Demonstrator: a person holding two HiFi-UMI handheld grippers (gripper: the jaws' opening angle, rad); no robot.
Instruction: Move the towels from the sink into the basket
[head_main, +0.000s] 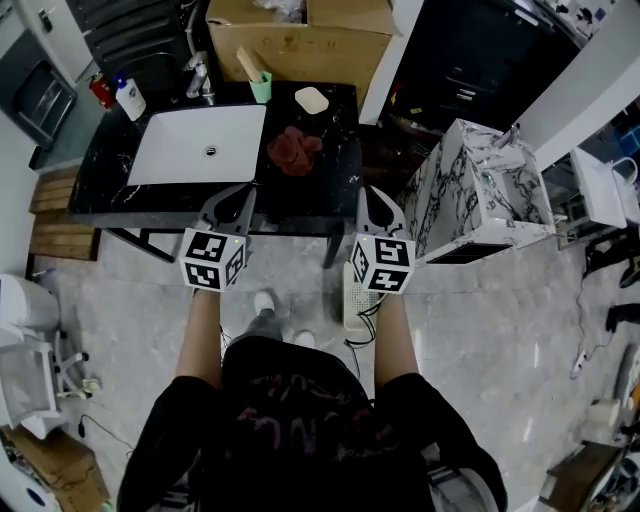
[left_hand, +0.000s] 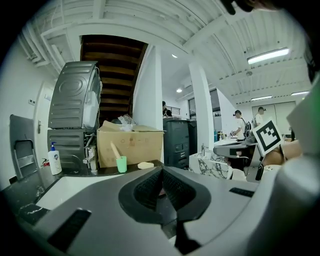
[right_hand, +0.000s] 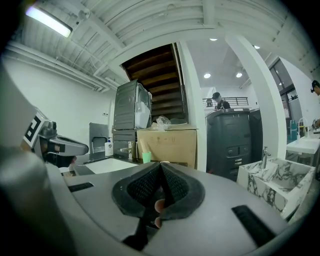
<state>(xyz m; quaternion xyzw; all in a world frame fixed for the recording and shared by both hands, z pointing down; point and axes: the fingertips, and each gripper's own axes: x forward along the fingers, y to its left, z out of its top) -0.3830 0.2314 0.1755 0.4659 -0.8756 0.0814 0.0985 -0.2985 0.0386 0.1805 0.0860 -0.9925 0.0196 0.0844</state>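
Observation:
A crumpled dark red towel (head_main: 293, 150) lies on the black marble counter (head_main: 330, 185), just right of the white sink (head_main: 200, 145). Nothing shows in the basin. Both grippers hover side by side at the counter's front edge, pointing toward it. My left gripper (head_main: 238, 192) is shut and empty, in front of the sink's right corner; its pads (left_hand: 150, 187) meet at the tip. My right gripper (head_main: 375, 194) is also shut with nothing held, to the right of the towel. A white perforated basket (head_main: 352, 297) stands on the floor by my feet, partly hidden by my right arm.
On the counter's back edge stand a soap bottle (head_main: 129, 98), a faucet (head_main: 200, 78), a green cup (head_main: 260, 86) and a soap bar (head_main: 311, 99). A cardboard box (head_main: 300, 35) sits behind. A white marble cabinet (head_main: 480, 190) stands to the right.

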